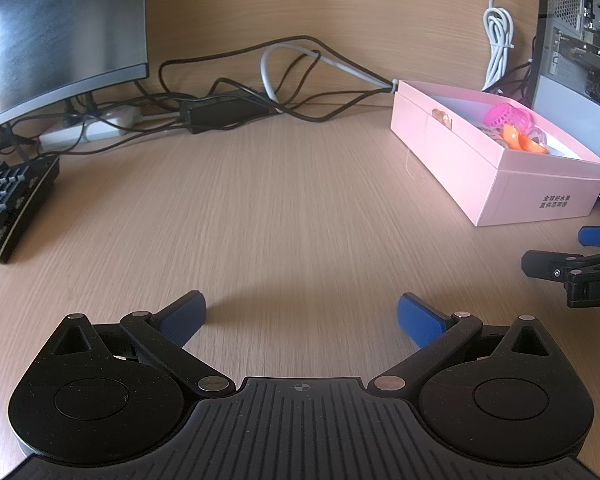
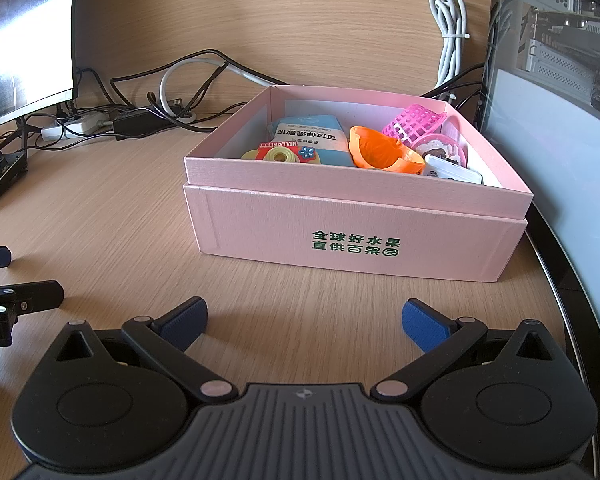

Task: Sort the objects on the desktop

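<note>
Both the left tool (image 1: 302, 312) and right tool (image 2: 305, 318) are spread, gripping nothing; the pink box (image 2: 352, 236) sits ahead of the right one.

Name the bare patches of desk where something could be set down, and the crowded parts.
Bare wood lies between the keyboard and the pink box, and before both grippers. Crowded: the cables along the back wall and inside the box.

monitor (image 1: 60, 20) back-left | keyboard (image 1: 12, 200) left | tangled cables (image 1: 240, 100) rear | PC case (image 2: 560, 80) right
</note>
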`<move>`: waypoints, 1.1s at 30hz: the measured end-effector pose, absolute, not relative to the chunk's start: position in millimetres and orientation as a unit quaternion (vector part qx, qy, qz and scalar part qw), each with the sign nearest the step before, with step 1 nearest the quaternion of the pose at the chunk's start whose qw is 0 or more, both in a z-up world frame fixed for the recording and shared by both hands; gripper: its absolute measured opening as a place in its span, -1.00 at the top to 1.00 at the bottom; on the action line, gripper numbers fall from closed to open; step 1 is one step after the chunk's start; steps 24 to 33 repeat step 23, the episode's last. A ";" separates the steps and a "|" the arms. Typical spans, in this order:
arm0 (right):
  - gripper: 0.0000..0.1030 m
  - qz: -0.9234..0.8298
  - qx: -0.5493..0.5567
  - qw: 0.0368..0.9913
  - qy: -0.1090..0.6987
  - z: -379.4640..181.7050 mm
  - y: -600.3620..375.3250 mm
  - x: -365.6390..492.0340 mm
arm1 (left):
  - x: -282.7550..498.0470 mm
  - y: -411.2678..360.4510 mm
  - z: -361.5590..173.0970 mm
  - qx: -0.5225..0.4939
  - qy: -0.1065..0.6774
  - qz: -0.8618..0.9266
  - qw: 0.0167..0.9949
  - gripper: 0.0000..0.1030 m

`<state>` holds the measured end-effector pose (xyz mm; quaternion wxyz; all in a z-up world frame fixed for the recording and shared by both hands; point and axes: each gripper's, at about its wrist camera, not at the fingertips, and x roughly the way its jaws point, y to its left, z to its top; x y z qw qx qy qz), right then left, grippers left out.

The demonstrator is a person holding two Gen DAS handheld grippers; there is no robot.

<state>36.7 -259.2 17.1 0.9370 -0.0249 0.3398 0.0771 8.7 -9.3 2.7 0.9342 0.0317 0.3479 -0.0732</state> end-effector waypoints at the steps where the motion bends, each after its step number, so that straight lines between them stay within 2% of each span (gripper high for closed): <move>1: -1.00 0.077 -0.025 0.937 0.340 17.0 -258.9 36.6 | 8.6 -9.4 2.7 0.032 0.348 -0.073 0.934 -1.00; 33: -1.00 0.077 -0.025 0.937 0.340 16.8 -258.8 36.7 | 10.6 -7.6 3.7 0.030 0.351 -0.076 0.933 -1.00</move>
